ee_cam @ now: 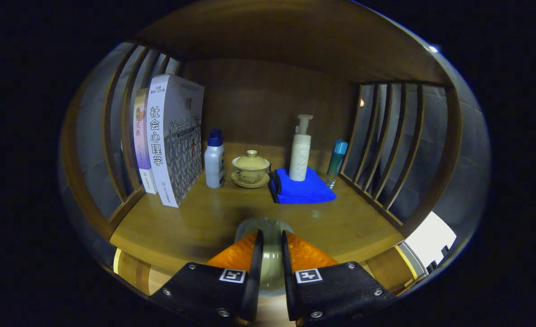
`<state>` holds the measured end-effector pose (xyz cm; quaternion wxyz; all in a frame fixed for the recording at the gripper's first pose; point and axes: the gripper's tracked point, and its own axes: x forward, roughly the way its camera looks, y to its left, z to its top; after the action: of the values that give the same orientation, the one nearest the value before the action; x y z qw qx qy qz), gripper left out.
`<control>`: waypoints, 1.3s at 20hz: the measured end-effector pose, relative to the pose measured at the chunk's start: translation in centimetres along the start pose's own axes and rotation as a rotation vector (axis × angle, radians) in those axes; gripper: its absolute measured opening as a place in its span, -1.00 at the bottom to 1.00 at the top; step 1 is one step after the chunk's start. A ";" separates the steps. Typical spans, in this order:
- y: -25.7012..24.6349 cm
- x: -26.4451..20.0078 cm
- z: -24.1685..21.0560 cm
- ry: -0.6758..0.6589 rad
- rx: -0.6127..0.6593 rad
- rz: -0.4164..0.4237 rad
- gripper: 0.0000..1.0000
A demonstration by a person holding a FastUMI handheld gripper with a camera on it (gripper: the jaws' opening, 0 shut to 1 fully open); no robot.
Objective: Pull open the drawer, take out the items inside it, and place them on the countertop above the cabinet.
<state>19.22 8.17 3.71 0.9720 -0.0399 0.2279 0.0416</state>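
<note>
My gripper (pixel 271 234) is shut on a pale, glossy round cup (pixel 268 225), whose rim shows just past the fingertips while its body fills the narrow gap between the fingers. The cup is at the front edge of the wooden countertop (pixel 191 222), low over or on the wood; I cannot tell which. The part of the cup below the fingers is hidden.
Upright books (pixel 170 141) lean at the back left of the countertop. A white bottle with a blue cap (pixel 214 160), a lidded tea bowl on a saucer (pixel 250 169), a pump bottle (pixel 300 154) on a blue cloth (pixel 302 191) and a blue-capped clear bottle (pixel 336 163) follow. Slatted wooden sides close both ends.
</note>
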 end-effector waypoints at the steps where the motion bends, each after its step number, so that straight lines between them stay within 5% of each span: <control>1: 0.3 0.4 -0.1 0.001 0.011 0.021 -0.38; 7: -0.7 -1.5 1.5 -0.114 0.071 0.018 0.84; 14: -2.0 -7.6 4.5 -0.326 0.107 0.053 0.89; 26: -3.3 -16.4 2.3 -0.522 0.092 -0.001 0.88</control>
<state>5.97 4.05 13.30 0.9987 0.0161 -0.0290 0.0394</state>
